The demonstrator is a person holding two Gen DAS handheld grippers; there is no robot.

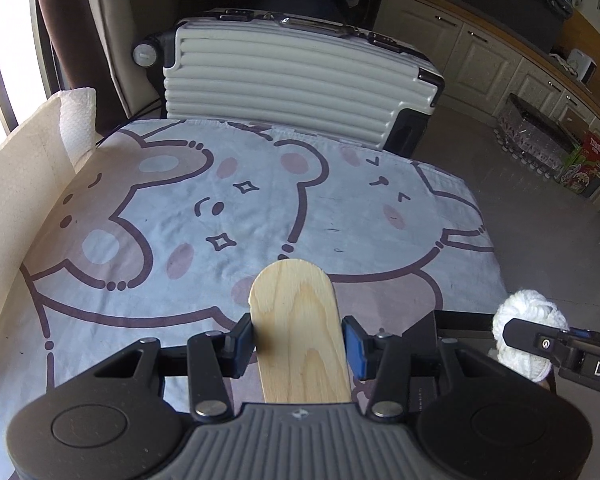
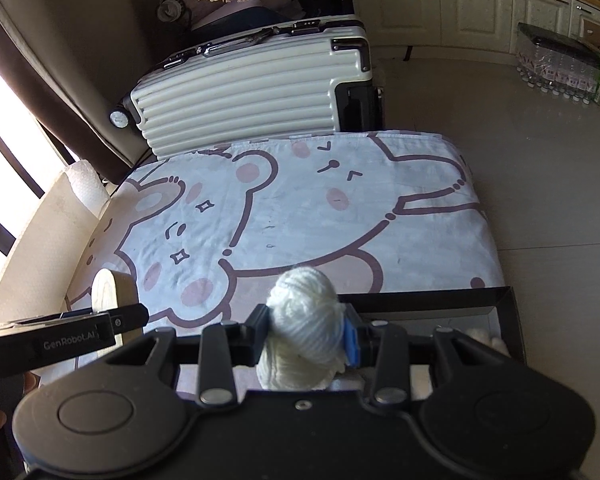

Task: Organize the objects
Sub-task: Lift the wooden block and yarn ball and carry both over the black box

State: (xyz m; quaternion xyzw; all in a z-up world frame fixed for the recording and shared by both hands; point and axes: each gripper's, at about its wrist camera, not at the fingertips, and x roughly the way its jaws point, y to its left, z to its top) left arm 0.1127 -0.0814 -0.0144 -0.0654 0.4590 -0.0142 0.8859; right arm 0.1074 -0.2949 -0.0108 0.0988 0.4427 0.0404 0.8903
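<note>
Left claw (image 1: pixel 298 346), lower centre of its own view, is clamped on a flat wooden paddle (image 1: pixel 296 320) whose rounded end points up-frame. Right claw (image 2: pixel 306 340), lower centre of its view, grips a ball of white yarn (image 2: pixel 304 320). Both are carried above the worktop's bear-print cloth (image 1: pixel 260 208), bare of other items. A black tray (image 2: pixel 504 308) sits at lower right, seemingly holding pale items, though it is largely hidden. Step in hand: transport of both objects. The next move likely calls for choosing a drop place, lowering, then releasing.
</note>
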